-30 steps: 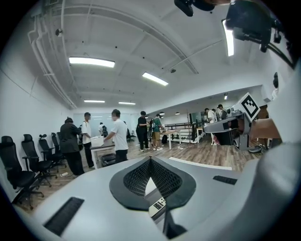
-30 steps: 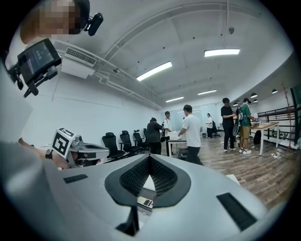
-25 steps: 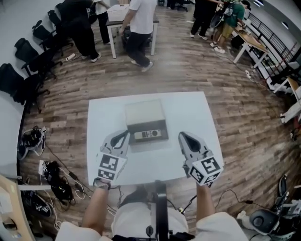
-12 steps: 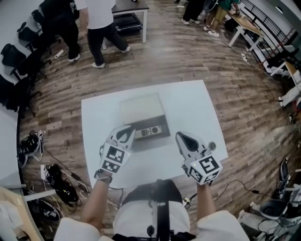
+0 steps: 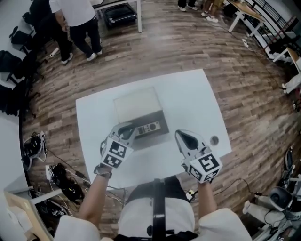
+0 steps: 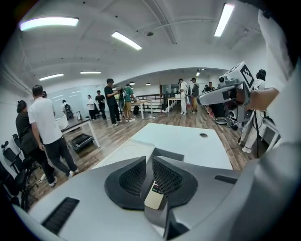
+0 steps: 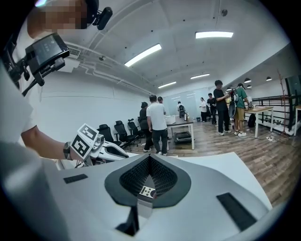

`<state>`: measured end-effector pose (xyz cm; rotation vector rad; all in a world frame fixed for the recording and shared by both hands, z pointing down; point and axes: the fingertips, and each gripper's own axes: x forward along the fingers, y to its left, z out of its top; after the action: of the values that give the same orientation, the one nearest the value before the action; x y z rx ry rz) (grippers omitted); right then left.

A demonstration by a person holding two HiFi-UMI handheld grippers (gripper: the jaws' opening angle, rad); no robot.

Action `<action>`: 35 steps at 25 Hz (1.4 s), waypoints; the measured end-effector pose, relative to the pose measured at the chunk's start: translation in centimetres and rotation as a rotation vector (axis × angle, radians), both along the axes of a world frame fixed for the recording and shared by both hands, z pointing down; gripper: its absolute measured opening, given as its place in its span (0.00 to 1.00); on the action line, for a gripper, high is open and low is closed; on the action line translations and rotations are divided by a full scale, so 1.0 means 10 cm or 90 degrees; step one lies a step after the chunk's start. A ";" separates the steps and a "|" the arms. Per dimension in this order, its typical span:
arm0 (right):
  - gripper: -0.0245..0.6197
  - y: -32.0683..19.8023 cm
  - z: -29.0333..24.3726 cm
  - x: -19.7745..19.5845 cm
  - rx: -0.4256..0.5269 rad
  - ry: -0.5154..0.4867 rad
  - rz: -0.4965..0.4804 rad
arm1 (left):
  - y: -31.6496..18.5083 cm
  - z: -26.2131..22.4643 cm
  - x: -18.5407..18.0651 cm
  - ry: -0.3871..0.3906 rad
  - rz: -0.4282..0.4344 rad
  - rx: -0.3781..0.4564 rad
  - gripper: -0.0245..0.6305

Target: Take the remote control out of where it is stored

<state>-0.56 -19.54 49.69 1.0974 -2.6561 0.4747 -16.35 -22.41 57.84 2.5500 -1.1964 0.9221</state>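
Observation:
A grey remote control (image 5: 147, 127) lies in the open dark drawer (image 5: 151, 137) of a low beige box (image 5: 136, 102) on the white table (image 5: 190, 103). My left gripper (image 5: 127, 130) has its tips at the drawer's left end, close to the remote. Its jaws are opening, with a narrow slit and nothing between them. In the left gripper view the remote (image 6: 154, 195) shows just below the left gripper (image 6: 149, 161). My right gripper (image 5: 180, 136) hovers right of the drawer, clear of it. In the right gripper view the right gripper (image 7: 149, 159) is shut and empty, with the remote (image 7: 146, 191) beneath.
A round cable hole (image 5: 214, 140) sits near the table's right edge. People (image 5: 77, 19) stand on the wooden floor beyond the table, near another desk (image 5: 117, 5). Office chairs (image 5: 14, 52) and cables (image 5: 61, 181) lie to the left.
My left gripper has moved forward and right, from beside the drawer's front left corner to the drawer's left end. The right gripper has stayed almost still. People behind have walked leftward.

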 end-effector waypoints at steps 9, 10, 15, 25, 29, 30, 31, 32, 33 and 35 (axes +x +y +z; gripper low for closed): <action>0.04 -0.16 0.29 0.06 -0.050 0.012 -0.033 | -0.11 0.59 0.35 -0.086 0.096 -0.094 0.12; 0.04 -0.17 0.32 0.06 -0.053 0.016 -0.037 | -0.12 0.67 0.38 -0.097 0.106 -0.105 0.12; 0.04 -0.23 0.53 -0.01 -0.072 0.038 -0.066 | -0.10 1.04 0.36 -0.153 0.150 -0.169 0.13; 0.04 -0.32 0.69 0.10 -0.099 0.037 -0.075 | -0.01 1.36 0.45 -0.197 0.201 -0.242 0.19; 0.04 -0.33 0.69 0.12 -0.102 0.031 -0.082 | 0.05 1.46 0.43 -0.224 0.215 -0.274 0.24; 0.04 -0.33 0.69 0.12 -0.103 0.031 -0.083 | 0.07 1.48 0.44 -0.226 0.219 -0.284 0.27; 0.04 -0.33 0.69 0.13 -0.104 0.031 -0.084 | 0.08 1.48 0.45 -0.228 0.223 -0.292 0.29; 0.04 -0.34 0.70 0.14 -0.105 0.031 -0.085 | 0.08 1.47 0.47 -0.230 0.226 -0.296 0.30; 0.04 -0.34 0.70 0.15 -0.105 0.030 -0.086 | 0.07 1.47 0.48 -0.233 0.226 -0.299 0.31; 0.04 -0.34 0.70 0.16 -0.105 0.028 -0.088 | 0.07 1.48 0.49 -0.241 0.226 -0.300 0.31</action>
<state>1.08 -22.92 56.74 0.8598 -2.5805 0.6212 -11.45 -21.75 72.61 2.2864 -0.4980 1.6010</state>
